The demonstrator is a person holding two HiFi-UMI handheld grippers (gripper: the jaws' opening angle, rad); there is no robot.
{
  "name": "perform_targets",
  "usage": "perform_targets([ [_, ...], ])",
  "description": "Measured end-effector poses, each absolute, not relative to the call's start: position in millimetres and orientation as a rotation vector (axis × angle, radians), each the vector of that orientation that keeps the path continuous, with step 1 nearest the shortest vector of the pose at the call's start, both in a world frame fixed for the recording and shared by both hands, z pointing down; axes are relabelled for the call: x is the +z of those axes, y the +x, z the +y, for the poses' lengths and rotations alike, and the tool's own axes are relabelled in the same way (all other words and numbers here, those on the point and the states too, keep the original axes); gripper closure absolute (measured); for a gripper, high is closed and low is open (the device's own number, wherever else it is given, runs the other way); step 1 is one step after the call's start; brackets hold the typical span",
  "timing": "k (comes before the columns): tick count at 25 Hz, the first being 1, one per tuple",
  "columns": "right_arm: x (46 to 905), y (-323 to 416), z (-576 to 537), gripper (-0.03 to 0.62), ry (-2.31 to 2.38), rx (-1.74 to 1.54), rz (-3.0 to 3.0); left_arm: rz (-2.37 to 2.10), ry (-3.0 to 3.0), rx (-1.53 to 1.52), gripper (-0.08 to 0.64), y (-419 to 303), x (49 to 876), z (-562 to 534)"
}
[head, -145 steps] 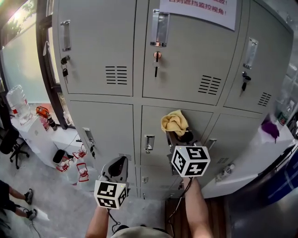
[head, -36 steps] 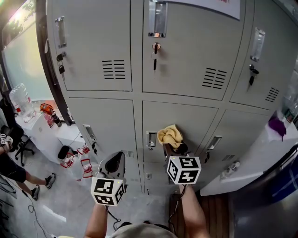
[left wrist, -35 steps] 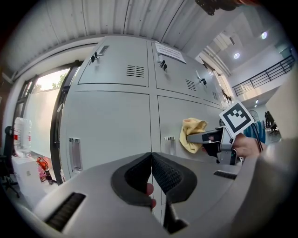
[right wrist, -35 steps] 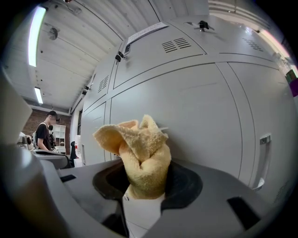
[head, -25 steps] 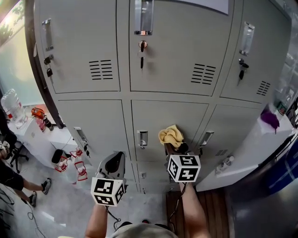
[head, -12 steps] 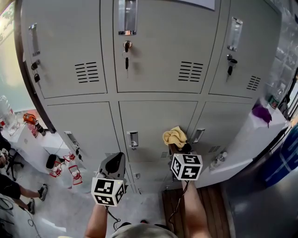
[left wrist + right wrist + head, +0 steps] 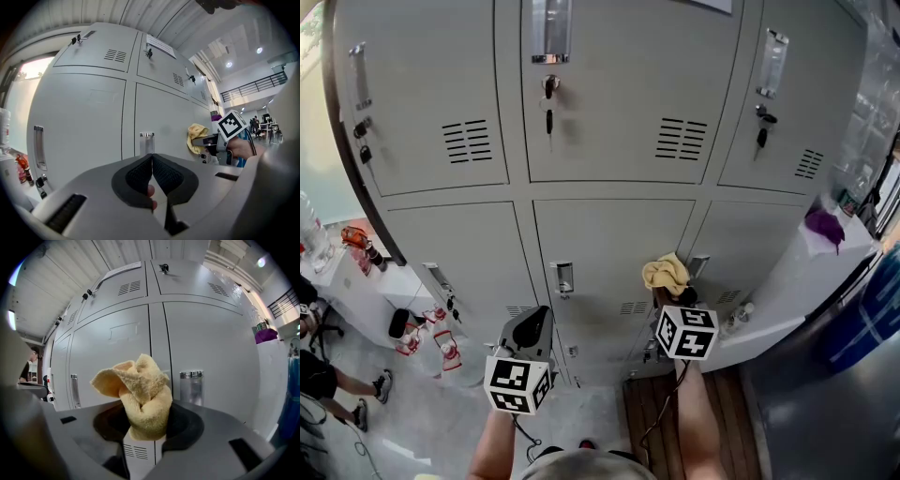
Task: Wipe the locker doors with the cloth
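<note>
The lower end of the crumpled yellow terry cloth (image 7: 138,394) was buried between the jaws of the right gripper (image 7: 143,420), which its marker cube (image 7: 686,332) hid in the head view, so whether the cloth touched the grey metal locker doors (image 7: 609,244) could not be told. The head view's upper edge cut off the top row of doors, and the print on the white paper notice (image 7: 161,45) was too small to read. A bystander (image 7: 317,370) at the head view's left edge showed only legs, and the small purple object (image 7: 822,225) at its right was too small to identify.

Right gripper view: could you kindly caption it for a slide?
Right gripper holds a bunched yellow cloth before grey locker doors.
</note>
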State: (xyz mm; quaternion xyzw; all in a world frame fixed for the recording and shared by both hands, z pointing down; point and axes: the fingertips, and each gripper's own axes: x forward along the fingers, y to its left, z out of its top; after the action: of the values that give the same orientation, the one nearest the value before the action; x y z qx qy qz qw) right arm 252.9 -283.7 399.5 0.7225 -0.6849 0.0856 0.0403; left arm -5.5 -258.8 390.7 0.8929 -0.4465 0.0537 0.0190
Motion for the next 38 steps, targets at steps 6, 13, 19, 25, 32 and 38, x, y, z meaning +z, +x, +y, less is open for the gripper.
perform_targets([
  [6, 400, 252, -282, 0.408, 2.210, 0.256, -2.109, -1.400, 2.768, 0.173, 0.537, -10, 391, -258],
  [13, 397, 218, -259, 0.408, 2.133, 0.197, -2.216, -1.411, 2.766, 0.181, 0.537, -12, 394, -251],
  [19, 401, 188, -245, 0.408, 2.061, 0.179, -2.279, -1.424, 2.753, 0.196, 0.537, -19, 399, -245],
  [25, 417, 157, -238, 0.408, 1.972, 0.217, -2.335, -1.453, 2.710, 0.218, 0.537, -34, 410, -237],
  [32, 442, 122, -242, 0.408, 1.868, 0.287, -2.387, -1.483, 2.645, 0.271, 0.537, -52, 428, -237],
  [38, 464, 95, -251, 0.408, 1.801, 0.342, -2.417, -1.489, 2.605, 0.305, 0.537, -63, 448, -245],
])
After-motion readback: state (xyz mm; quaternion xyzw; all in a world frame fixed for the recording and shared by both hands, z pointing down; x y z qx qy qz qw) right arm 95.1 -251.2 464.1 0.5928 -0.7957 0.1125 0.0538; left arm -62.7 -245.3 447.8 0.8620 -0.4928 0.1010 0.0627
